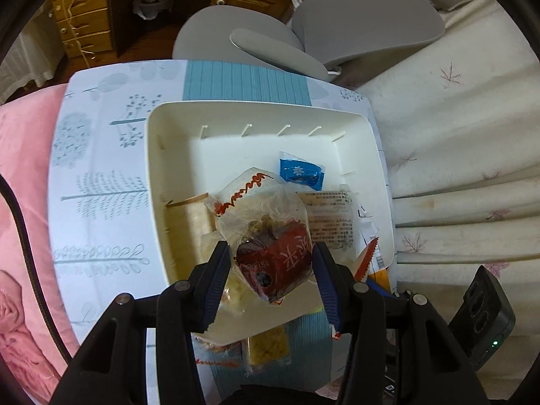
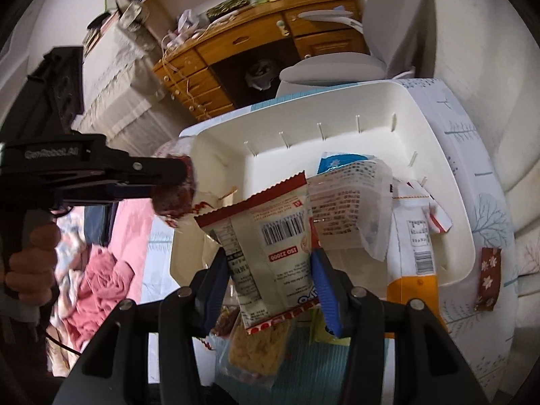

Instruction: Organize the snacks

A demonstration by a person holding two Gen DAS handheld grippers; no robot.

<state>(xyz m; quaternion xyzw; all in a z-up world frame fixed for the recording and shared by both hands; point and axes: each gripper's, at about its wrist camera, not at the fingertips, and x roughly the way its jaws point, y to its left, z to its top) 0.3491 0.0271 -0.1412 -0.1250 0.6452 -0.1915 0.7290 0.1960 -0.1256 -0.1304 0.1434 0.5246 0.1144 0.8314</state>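
My left gripper [image 1: 271, 270] pinches a red-and-clear snack bag [image 1: 266, 236] over the white bin [image 1: 158, 155] — its lower end hides the packets beneath. My right gripper [image 2: 270, 276] clamps a cream packet [image 2: 270, 236], barcode side up, at the bin's near rim. Snacks under it — on the table [image 2: 472, 209] — are mostly covered and blurred.

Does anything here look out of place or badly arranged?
Yes. The orange-bottomed packet leans over the white bin's near rim, half out, and a yellow snack pack lies outside on the table. The rest are piled loosely at the near end.
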